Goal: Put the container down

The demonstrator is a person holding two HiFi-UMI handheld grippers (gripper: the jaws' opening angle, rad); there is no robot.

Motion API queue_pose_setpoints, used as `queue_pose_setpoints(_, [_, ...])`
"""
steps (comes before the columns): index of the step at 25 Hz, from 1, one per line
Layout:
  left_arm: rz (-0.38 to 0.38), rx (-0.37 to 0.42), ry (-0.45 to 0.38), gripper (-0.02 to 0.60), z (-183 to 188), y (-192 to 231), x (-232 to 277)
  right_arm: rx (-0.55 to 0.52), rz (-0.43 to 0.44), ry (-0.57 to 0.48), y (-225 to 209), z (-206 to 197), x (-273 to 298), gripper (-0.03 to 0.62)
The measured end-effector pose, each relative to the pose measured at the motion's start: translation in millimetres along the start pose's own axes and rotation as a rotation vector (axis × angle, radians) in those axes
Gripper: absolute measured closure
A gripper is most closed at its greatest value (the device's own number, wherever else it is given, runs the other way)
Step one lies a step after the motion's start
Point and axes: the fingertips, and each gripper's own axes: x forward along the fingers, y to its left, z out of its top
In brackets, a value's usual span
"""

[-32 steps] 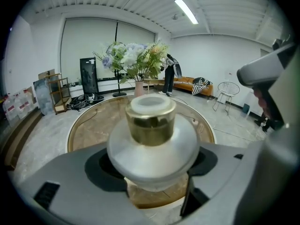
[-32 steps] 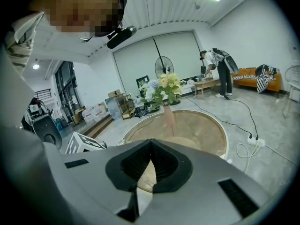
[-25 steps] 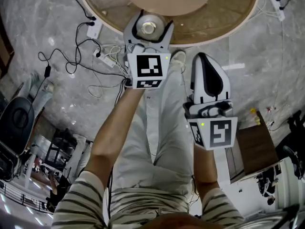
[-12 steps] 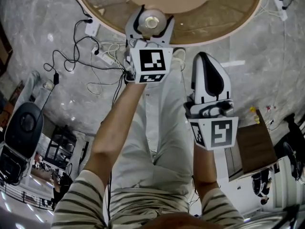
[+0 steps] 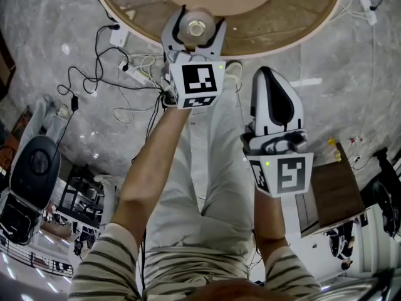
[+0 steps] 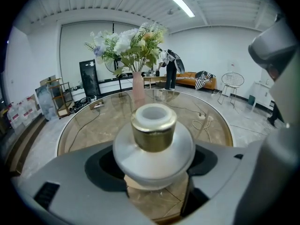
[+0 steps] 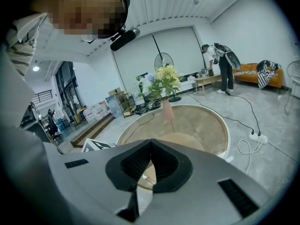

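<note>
The container point(image 5: 195, 27) is a small frosted white jar with a gold collar. My left gripper point(image 5: 193, 31) is shut on it and holds it over the near rim of the round glass table point(image 5: 285, 33). In the left gripper view the container point(image 6: 153, 137) sits upright between the jaws of the left gripper point(image 6: 154, 170), with the table point(image 6: 89, 125) spread out behind it. My right gripper point(image 5: 268, 75) hangs off the table to the right, above the person's legs. In the right gripper view its jaws meet at the right gripper point(image 7: 151, 161) with nothing between them.
A pink vase of flowers point(image 6: 137, 83) stands on the far side of the table. Cables and power strips point(image 5: 125, 39) lie on the marble floor at left. A black chair point(image 5: 31, 162) and a brown wooden cabinet point(image 5: 335, 193) flank the person. Another person point(image 7: 225, 67) stands far back.
My left gripper has carried the container a little farther forward over the table's rim. The right gripper has stayed where it was.
</note>
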Motion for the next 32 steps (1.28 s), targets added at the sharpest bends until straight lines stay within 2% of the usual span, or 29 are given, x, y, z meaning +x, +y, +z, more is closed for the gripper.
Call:
queue_pose_setpoints(9, [0.004, 0.009, -0.046, 0.241, 26.8, 0.2, -30.2, 0.015, -0.003, -0.042, 7.5, 21.6, -17.6, 0.586])
queue_pose_setpoints(17, [-0.038, 0.017, -0.101, 0.272, 79.2, -5.4, -84.5, 0.002, -0.009, -0.105, 32.8, 64.1, -47.9, 0.586])
queue_pose_setpoints(24, [-0.046, -0.005, -0.147, 0.318, 123.4, 7.4, -161.7, -0.025, -0.021, -0.130, 65.5, 96.2, -90.6, 0.586])
queue_pose_setpoints(28, [-0.064, -0.032, -0.203, 0.344, 153.5, 12.9, -212.7, -0.036, -0.029, -0.162, 80.6, 114.6, -120.3, 0.586])
queue_pose_setpoints(32, [-0.068, -0.058, -0.266, 0.411, 186.3, 17.8, -256.3, -0.026, -0.056, -0.207, 89.6, 137.0, -139.7, 0.586])
